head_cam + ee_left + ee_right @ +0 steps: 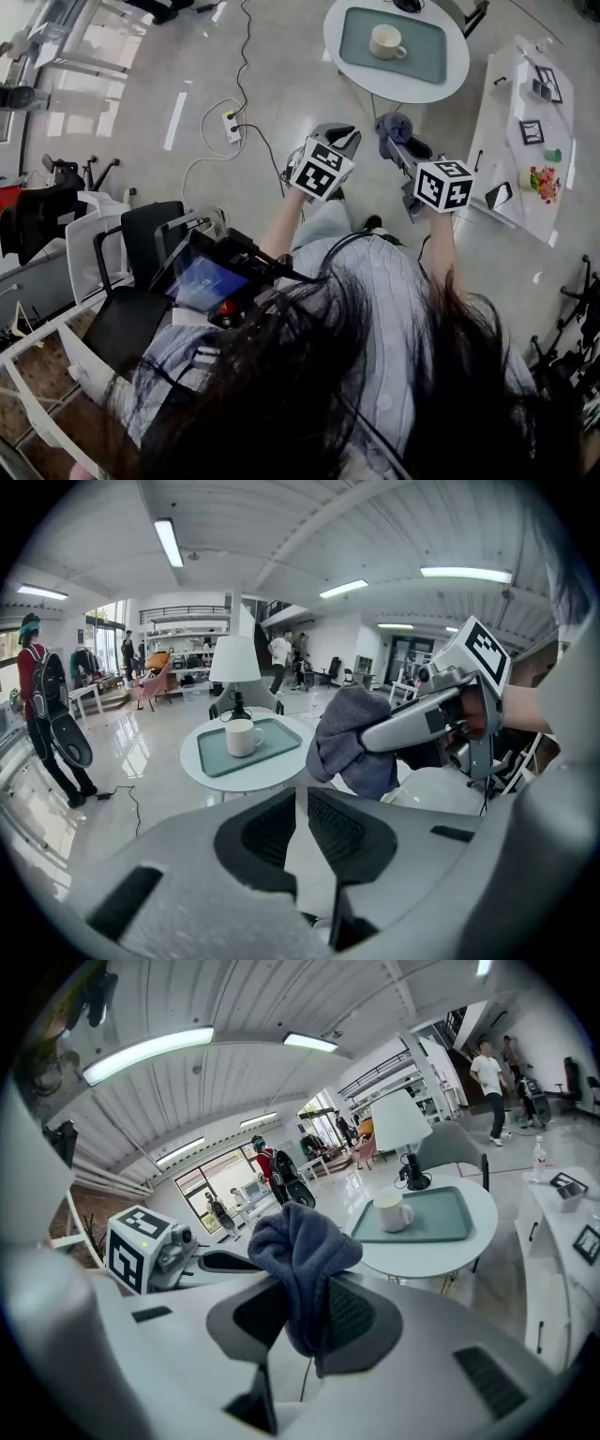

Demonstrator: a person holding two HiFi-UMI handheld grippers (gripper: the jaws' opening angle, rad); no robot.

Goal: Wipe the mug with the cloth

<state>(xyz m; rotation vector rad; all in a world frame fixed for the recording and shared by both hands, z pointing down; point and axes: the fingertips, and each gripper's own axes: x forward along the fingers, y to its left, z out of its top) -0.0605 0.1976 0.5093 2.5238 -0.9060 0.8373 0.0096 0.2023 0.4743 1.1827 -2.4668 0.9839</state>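
A cream mug [385, 41] stands on a teal tray [427, 52] on a round white table [455, 80], well ahead of both grippers. From the gripper views the mug [243, 736] [390, 1211] is out of reach. My right gripper [398, 131] [302, 1283] is shut on a blue-grey cloth [392, 125] [300, 1241], which bunches above the jaws and hangs down between them. The left gripper view shows that cloth [352, 738] held up beside the table. My left gripper [339, 138] [296, 794] is empty, its jaws together but for a thin slit.
A lamp [234, 663] stands behind the tray. A long white side table [525, 122] with small items lies to the right. A power strip and cables [231, 127] cross the floor at left. A black chair [141, 244] is near left. People stand in the background [42, 714].
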